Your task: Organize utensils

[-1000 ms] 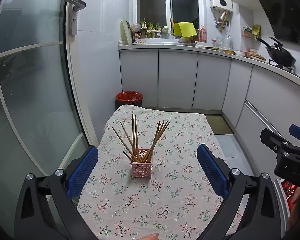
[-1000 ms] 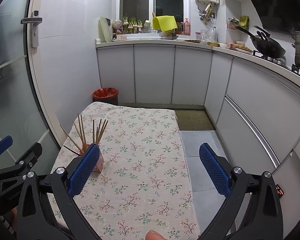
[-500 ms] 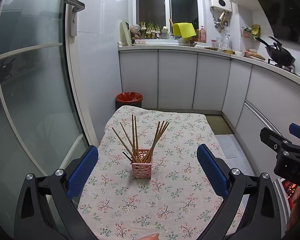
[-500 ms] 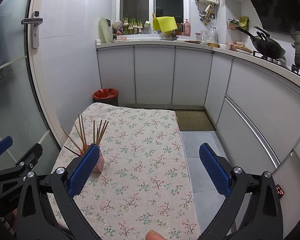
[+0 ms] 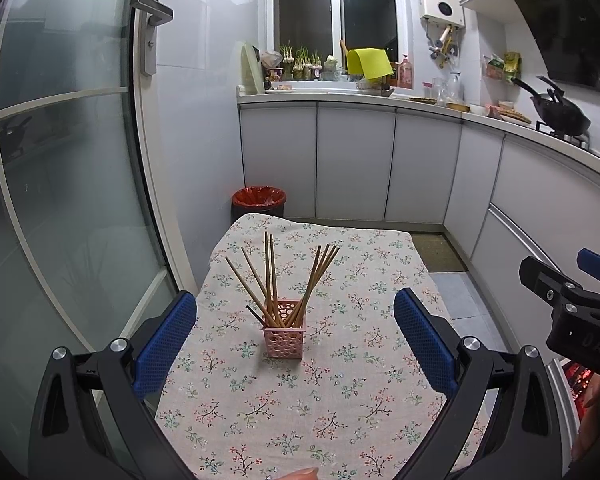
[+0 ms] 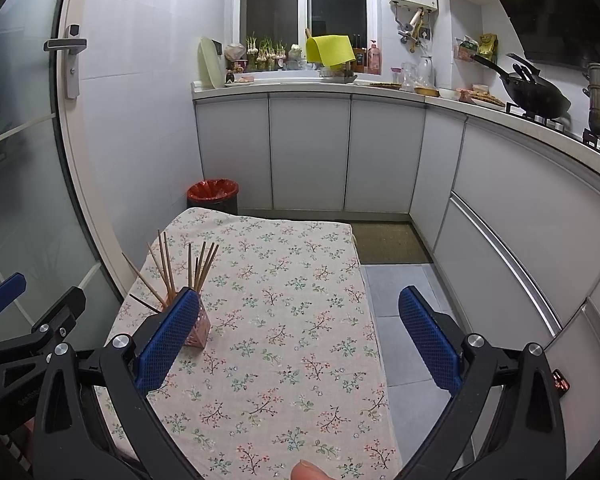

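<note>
A small pink perforated holder (image 5: 283,334) stands on the flower-print tablecloth (image 5: 340,396), with several wooden chopsticks (image 5: 271,280) fanned out of it. My left gripper (image 5: 296,336) hangs open above the near part of the table, the holder seen between its blue pads with wide gaps on both sides. In the right wrist view the holder (image 6: 198,330) is half hidden behind the left blue pad, chopsticks (image 6: 188,268) rising above it. My right gripper (image 6: 298,336) is open over the tablecloth (image 6: 284,320), holding nothing.
A red-lined bin (image 5: 259,200) stands past the table's far edge. White cabinets (image 5: 352,164) and a cluttered counter run along the back and right. A glass door (image 5: 60,200) is on the left. Tiled floor (image 6: 404,344) lies right of the table.
</note>
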`<state>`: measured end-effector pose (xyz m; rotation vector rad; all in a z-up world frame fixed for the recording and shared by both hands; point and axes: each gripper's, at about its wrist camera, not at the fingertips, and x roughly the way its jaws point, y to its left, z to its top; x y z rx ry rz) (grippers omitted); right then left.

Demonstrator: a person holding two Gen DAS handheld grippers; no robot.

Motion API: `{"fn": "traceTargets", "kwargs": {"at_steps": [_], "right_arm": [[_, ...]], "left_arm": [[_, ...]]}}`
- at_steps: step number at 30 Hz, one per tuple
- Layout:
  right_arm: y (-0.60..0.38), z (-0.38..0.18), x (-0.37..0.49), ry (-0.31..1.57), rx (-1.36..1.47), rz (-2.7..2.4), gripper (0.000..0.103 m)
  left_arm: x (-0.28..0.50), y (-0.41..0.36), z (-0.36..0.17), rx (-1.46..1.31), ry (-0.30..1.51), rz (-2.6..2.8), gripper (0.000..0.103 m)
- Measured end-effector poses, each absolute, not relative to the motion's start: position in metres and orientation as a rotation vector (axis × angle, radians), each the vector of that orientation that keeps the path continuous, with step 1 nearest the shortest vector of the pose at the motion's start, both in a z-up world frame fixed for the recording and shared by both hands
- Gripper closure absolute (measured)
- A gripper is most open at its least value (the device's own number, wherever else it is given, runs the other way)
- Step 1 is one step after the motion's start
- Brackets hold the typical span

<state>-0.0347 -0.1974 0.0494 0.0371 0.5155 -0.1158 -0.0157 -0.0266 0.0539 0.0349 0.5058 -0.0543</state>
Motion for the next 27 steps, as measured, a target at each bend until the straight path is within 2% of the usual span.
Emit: {"fn": "traceTargets", "kwargs": {"at_steps": [27], "right_arm": [[-0.1946,0.0504,-0.0362,0.511,0.033,-0.109,0.007]], "left_arm": [[-0.0171,-0.027,0.0559,0.031,0.5,-0.053,0.007]]}}
